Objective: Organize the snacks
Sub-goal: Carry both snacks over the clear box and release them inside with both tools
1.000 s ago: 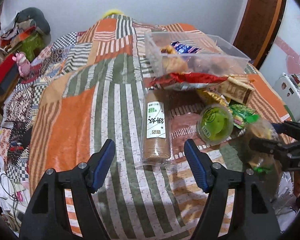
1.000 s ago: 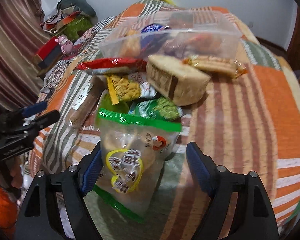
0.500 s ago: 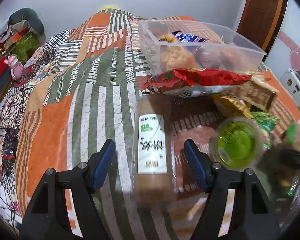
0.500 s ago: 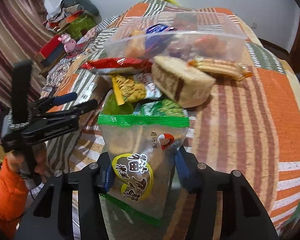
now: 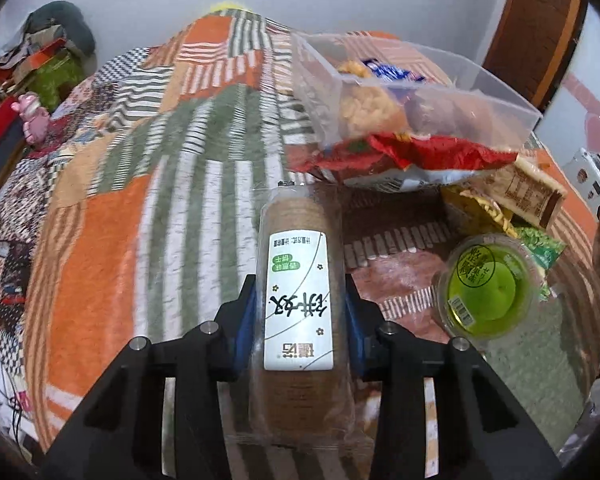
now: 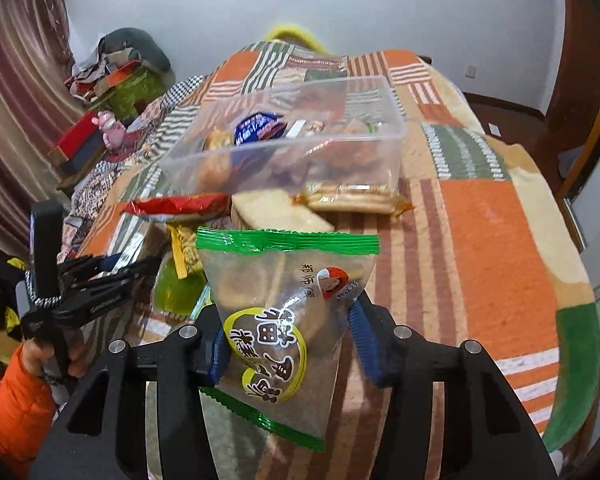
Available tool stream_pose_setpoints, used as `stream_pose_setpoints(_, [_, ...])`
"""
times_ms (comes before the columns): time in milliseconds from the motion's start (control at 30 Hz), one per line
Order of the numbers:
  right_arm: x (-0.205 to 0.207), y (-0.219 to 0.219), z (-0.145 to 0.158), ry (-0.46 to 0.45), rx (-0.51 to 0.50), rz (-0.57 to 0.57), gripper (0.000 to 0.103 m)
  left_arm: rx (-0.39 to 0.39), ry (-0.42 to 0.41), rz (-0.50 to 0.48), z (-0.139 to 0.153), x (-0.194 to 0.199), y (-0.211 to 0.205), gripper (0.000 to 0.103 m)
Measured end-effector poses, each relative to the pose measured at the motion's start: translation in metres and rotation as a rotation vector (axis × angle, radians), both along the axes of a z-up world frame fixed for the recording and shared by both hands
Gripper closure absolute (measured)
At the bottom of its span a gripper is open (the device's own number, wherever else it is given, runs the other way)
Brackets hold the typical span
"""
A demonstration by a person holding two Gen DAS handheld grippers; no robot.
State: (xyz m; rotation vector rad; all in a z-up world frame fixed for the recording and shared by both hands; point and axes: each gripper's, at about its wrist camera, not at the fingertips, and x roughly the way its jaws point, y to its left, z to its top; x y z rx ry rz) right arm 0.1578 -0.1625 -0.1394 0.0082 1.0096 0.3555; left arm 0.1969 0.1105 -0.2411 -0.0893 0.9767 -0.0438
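Observation:
My left gripper (image 5: pixel 300 312) is shut on a long brown cracker pack with a white label (image 5: pixel 298 292), lying on the patchwork quilt. My right gripper (image 6: pixel 288 340) is shut on a clear snack bag with a green top seal (image 6: pixel 280 320) and holds it lifted above the quilt. A clear plastic bin (image 6: pixel 300 140) with several snacks inside stands at the far side; it also shows in the left wrist view (image 5: pixel 420 92). The left gripper also shows at the left of the right wrist view (image 6: pixel 112 276).
Loose snacks lie between me and the bin: a red bag (image 5: pixel 412 156), a green jelly cup (image 5: pixel 488 292), a yellow noodle pack (image 5: pixel 484 208), a sandwich cake (image 6: pixel 280 212) and a biscuit pack (image 6: pixel 352 196). Clutter sits beyond the quilt's left edge (image 5: pixel 32 80).
My left gripper moved forward and closed on the cracker pack. My right gripper closed on the green-sealed bag and lifted it off the quilt.

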Motion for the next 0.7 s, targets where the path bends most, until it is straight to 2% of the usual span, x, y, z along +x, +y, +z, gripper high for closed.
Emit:
stream_pose_setpoints(167, [0.006, -0.003, 0.011, -0.039, 0.011, -0.009, 0.056, 0.045, -0.064, 0.020, 0.032, -0.016, 0.006, 0.064])
stream_pose_setpoints(300, [0.011, -0.007, 0.019, -0.068, 0.016, -0.013, 0.056, 0.052, -0.110, 0.030, 0.058, -0.022, 0.009, 0.064])
stream_pose_setpoints(467, [0.019, -0.011, 0.031, -0.109, 0.018, -0.015, 0.056, 0.032, -0.172, 0.025, 0.093, -0.020, 0.004, 0.064])
stream_pose_setpoints(700, [0.039, -0.013, 0.049, -0.166, 0.013, -0.011, 0.056, 0.047, -0.236, 0.000, 0.126, -0.005, -0.018, 0.064])
